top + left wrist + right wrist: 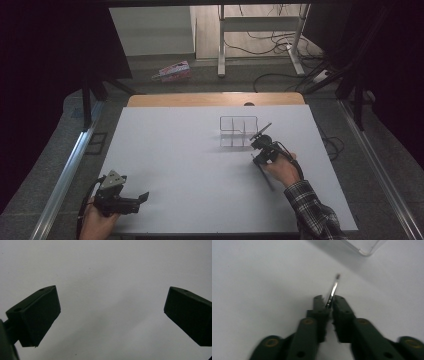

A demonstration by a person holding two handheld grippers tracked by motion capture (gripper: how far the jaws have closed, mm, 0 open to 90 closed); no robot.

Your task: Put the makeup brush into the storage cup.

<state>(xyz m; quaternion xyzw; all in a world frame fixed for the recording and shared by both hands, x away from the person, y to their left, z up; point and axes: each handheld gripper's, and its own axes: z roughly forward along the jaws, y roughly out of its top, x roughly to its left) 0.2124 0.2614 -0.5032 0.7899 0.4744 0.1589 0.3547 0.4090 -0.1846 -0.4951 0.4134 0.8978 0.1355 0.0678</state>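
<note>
My right gripper (329, 299) is shut on a thin shiny metal strip (334, 287), seen edge-on, which sticks out ahead of the jaws just above the white table (262, 277). In the high view this gripper (260, 149) sits at the near right corner of a clear compartmented organizer (238, 131); one corner of the organizer (365, 248) lies just beyond the strip's tip. My left gripper (141, 202) rests near the table's front left edge, its jaws pointing right. It (112, 315) is open, with bare table between the jaws.
The white table (190, 160) has a wooden strip (215, 99) along its far edge. A long thin dark line (266, 177) lies on the table beside the right hand. Beyond the table are a desk frame (260, 30), floor cables and a pink box (172, 71).
</note>
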